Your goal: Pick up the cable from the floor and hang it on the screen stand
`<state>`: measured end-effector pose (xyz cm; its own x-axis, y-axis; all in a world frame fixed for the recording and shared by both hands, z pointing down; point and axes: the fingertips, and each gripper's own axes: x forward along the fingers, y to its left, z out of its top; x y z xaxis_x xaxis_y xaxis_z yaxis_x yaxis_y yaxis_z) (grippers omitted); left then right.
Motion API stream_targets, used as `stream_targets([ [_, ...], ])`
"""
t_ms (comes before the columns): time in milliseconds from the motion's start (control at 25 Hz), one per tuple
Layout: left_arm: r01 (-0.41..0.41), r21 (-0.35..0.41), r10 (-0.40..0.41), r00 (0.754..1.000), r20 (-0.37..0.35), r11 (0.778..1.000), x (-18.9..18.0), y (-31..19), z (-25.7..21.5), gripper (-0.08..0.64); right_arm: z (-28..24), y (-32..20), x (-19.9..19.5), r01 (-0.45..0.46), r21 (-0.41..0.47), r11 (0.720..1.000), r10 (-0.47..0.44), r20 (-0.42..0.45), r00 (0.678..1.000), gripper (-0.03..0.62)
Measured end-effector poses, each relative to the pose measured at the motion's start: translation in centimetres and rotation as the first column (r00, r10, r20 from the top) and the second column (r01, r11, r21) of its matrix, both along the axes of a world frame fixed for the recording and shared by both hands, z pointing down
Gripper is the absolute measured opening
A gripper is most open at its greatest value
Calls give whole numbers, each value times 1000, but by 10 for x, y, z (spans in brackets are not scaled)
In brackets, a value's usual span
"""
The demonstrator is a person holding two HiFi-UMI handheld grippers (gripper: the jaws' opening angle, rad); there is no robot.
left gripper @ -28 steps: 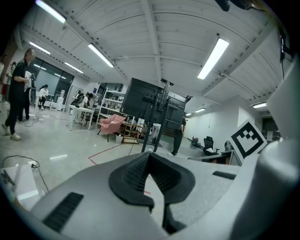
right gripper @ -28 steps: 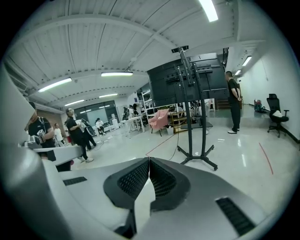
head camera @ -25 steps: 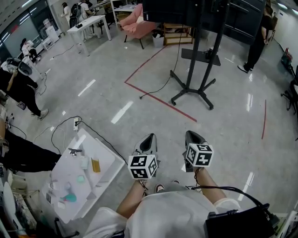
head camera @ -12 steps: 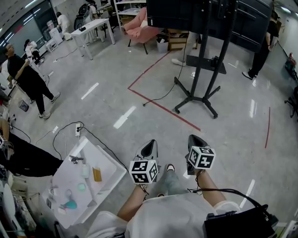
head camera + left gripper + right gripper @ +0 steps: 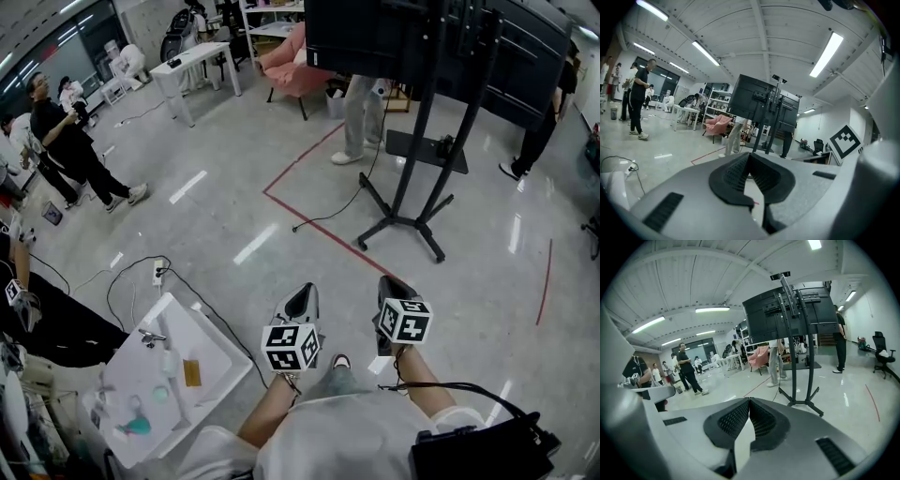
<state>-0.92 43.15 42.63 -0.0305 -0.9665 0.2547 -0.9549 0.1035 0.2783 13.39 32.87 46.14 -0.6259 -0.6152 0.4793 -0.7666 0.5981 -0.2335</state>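
A thin black cable (image 5: 330, 210) lies on the grey floor. It runs from a loose end near the red tape up toward the black screen stand (image 5: 415, 141), which shows ahead at the upper right of the head view. The stand also rises ahead in the left gripper view (image 5: 764, 124) and in the right gripper view (image 5: 810, 371). My left gripper (image 5: 303, 291) (image 5: 749, 154) and right gripper (image 5: 386, 281) (image 5: 749, 400) are held side by side in front of me, well short of the cable. Both are shut, with nothing between the pads.
A person (image 5: 360, 112) stands right beside the stand's base (image 5: 403, 225). Red tape lines (image 5: 323, 230) cross the floor. A white table (image 5: 211, 361) with small items and a power strip (image 5: 156, 273) lie at lower left. Other people (image 5: 70, 141) stand at the left, and one (image 5: 544, 127) at the right.
The stand and cable have drawn nearer as I walk toward them. A person has stepped in beside the stand. Both grippers have stayed shut and side by side.
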Motion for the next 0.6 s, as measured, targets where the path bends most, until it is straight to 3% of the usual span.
stream_targets([
  [600, 59, 13, -59, 998, -1, 998, -37, -101, -6, 3, -2, -106, -37, 68, 4, 998, -68, -27, 997, 18],
])
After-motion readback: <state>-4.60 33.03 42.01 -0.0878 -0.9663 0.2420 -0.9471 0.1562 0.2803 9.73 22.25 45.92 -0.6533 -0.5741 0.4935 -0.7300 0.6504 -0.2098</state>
